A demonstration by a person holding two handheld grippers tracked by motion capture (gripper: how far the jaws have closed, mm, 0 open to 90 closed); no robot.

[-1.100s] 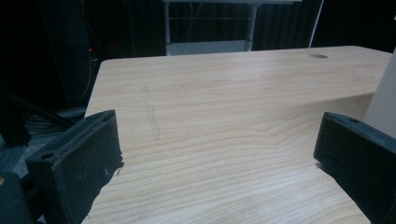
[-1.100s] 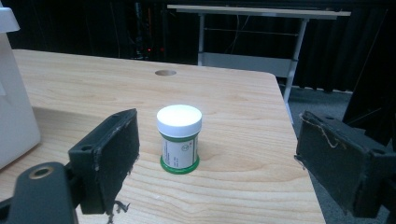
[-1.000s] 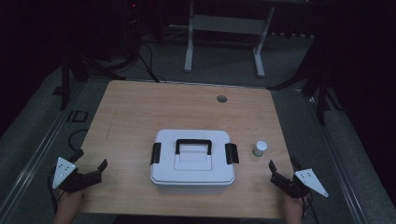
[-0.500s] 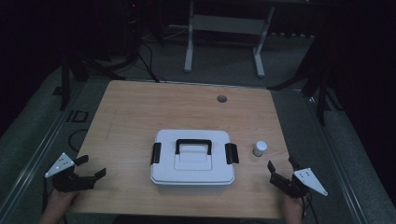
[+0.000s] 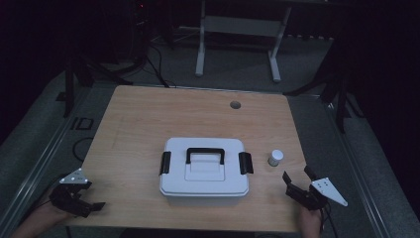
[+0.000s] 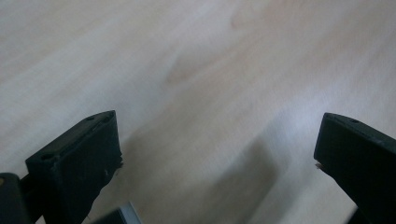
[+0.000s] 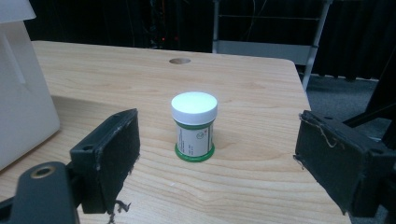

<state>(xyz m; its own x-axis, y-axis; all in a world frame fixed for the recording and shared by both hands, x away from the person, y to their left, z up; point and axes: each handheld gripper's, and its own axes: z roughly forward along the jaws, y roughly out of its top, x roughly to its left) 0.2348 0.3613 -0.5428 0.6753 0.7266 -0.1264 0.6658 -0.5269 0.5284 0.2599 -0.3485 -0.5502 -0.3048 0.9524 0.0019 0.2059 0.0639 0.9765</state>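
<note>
Resting on the wooden table: one white box with a black handle on its lid and a black latch at each end, lid closed; one small jar with a white cap and green base, upright. Right tongs, held at the table's near right corner, jaws spread wide and empty; the jar stands just ahead of them, in line with the gap between the jaws but clear of both, and the box lies to their left, apart from them. Left tongs, held at the near left corner, jaws likewise wide apart with nothing between, tilted down over bare wood; the box sits well off to their right. Jar and box stand near each other without touching. A round hole marks the table's far side, well beyond both tongs.
</note>
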